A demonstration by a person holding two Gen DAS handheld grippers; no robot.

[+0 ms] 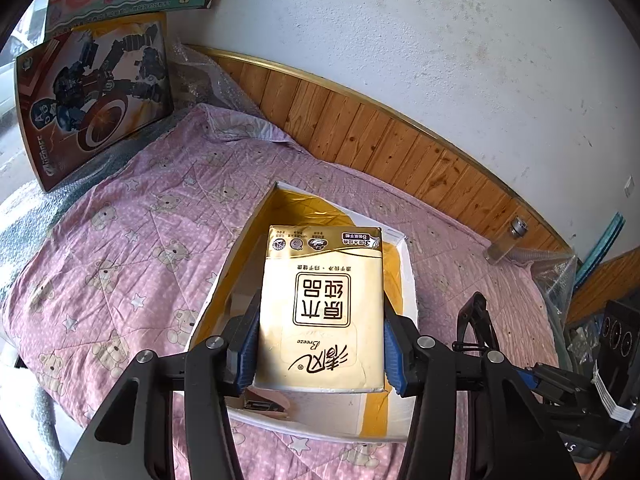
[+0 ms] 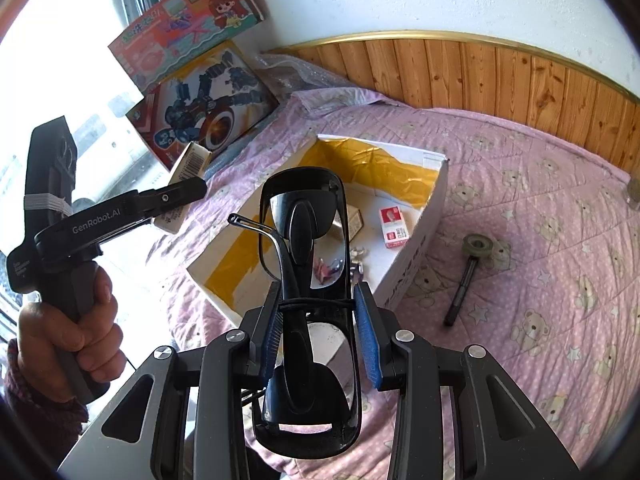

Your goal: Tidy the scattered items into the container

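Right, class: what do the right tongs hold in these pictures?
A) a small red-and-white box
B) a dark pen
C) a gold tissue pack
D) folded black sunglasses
D: in the right wrist view the right tongs are shut on the folded black sunglasses, held above the white box; the gold tissue pack sits in the left tongs.

"Breeze" on tissue pack (image 1: 320, 312); "GenRobot.AI" on left gripper (image 2: 176, 196)

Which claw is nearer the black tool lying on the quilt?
Right. The right claw, holding sunglasses, is beside the tool; the left claw is beyond the box.
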